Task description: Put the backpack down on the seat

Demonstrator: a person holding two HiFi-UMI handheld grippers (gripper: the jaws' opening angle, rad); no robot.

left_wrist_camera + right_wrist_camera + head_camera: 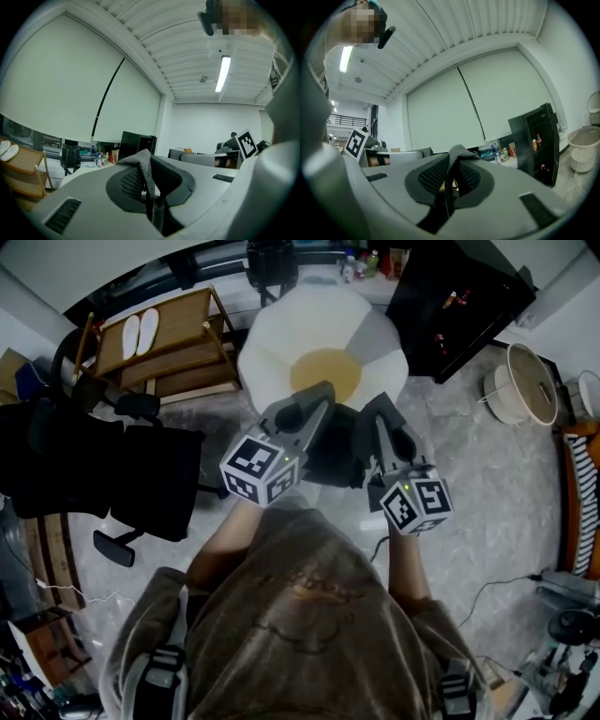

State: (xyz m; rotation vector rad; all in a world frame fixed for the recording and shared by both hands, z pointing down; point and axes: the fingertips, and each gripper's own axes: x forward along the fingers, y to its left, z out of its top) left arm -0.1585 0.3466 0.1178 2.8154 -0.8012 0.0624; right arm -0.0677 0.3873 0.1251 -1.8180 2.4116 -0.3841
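A dark backpack (334, 454) hangs between my two grippers, just in front of a round white seat (281, 343) with a yellow centre (324, 373). My left gripper (317, 399) is shut on a grey fabric strap (143, 168) of the backpack, which stands up between its pads. My right gripper (380, 411) is shut on another grey strap (453, 164) in the same way. Both gripper views point upward at the ceiling and far wall, so neither shows the backpack's body. In the head view the grippers and the person's arms cover most of the backpack.
A black office chair (141, 474) stands at the left. A wooden rack (173, 338) with a pair of slippers is behind it. At the back right is a black cabinet (459, 287). A white bin (525, 382) and cables (487, 592) lie on the floor at right.
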